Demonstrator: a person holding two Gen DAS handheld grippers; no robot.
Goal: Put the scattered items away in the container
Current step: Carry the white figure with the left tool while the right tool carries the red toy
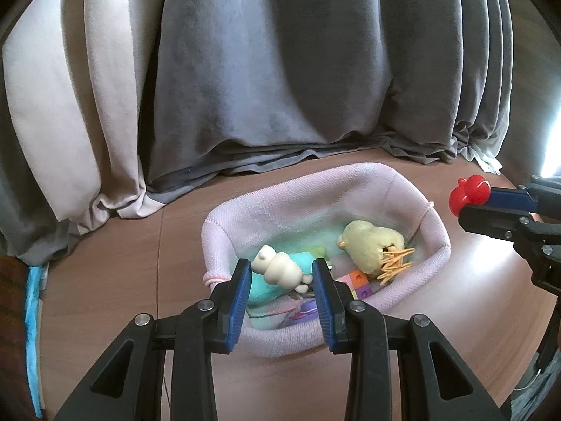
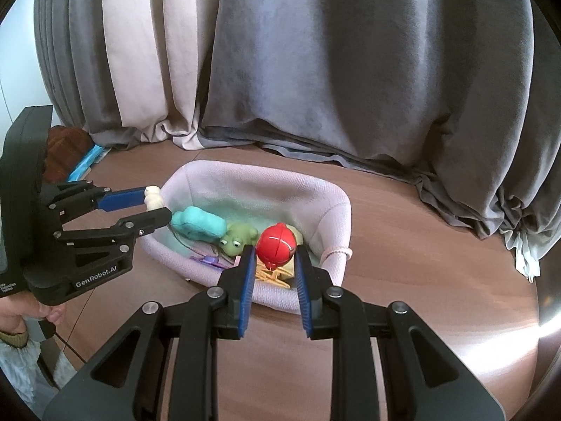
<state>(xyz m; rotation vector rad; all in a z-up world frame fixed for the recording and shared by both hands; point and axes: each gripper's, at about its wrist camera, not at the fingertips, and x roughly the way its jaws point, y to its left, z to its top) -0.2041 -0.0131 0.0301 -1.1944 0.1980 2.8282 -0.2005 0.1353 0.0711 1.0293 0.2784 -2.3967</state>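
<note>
Basket (image 1: 350, 193), soft pink, perhaps knitted

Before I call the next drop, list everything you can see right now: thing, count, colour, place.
Soft knitted basket: one, pale pink, on the table.
Cream bear-shaped figurine: one, clamped in the left gripper, over the basket's near edge.
Red round plastic toy: one, clamped in the right gripper, over the basket.
Yellow plush chick: one, orange feet, inside the basket.
Green rubber frog: one, inside the basket.
Teal soft block: one, inside the basket.
Small coloured cubes: several, orange and purple, basket floor.
Wooden table: one, brown.
Curtains: grey and beige, behind the table.
Left gripper: black, blue pads, jaws shut on the figurine.
Right gripper: same, jaws shut on the red toy.
</note>
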